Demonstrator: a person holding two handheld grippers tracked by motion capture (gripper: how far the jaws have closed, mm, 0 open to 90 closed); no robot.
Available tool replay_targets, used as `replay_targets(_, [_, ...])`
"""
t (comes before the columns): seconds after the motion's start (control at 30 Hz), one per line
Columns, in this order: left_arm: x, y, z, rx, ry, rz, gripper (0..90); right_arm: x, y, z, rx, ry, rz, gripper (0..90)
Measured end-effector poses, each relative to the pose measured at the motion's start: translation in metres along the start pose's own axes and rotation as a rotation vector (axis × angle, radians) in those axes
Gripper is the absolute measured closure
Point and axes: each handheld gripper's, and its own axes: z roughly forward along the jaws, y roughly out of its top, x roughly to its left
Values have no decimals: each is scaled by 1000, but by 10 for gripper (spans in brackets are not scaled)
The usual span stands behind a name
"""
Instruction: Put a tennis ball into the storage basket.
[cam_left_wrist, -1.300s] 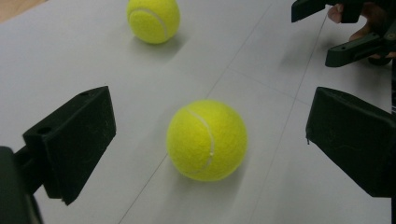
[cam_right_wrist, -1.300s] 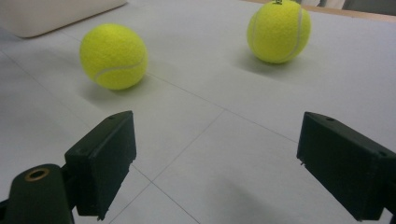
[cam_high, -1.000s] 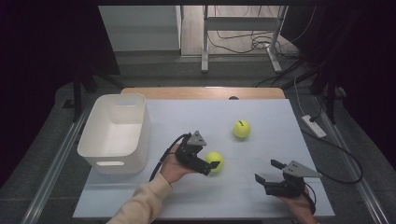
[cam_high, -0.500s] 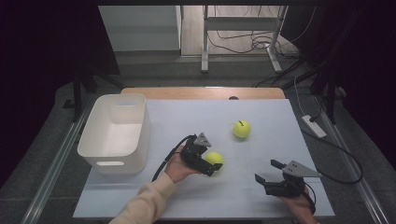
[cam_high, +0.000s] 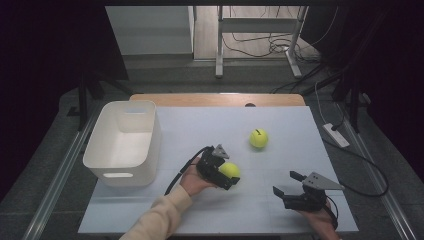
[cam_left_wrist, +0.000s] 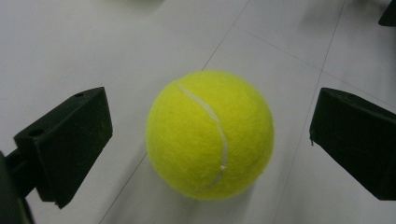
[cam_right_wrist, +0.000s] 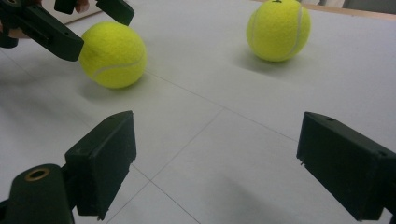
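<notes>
Left gripper (cam_left_wrist: 210, 140) released, straddling tennis ball (cam_left_wrist: 210, 134); round, seam running lengthwise.

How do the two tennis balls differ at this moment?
The near tennis ball sits between the open jaws of the left gripper, untouched by either; the far tennis ball lies alone, farther up the table. The near tennis ball shows a white seam; the far tennis ball shows a dark mark on top. Both are yellow-green, look alike in size and rest on the table.
</notes>
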Motion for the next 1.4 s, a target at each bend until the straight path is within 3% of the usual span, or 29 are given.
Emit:
replay_targets(0.33, [0, -2, 7, 26, -12, -2, 40, 0, 0, 0, -1, -1, 1, 119])
replay_targets(0.57, [-2, -3, 9, 37, 6, 11, 254, 0, 0, 0, -1, -2, 1, 120])
replay_targets(0.73, [-3, -3, 7, 37, 13, 20, 265, -1, 0, 0, -1, -3, 1, 120])
replay_targets(1.4, [-5, -1, -18, -52, 40, 37, 269, -1, 0, -1, -10, -6, 6, 120])
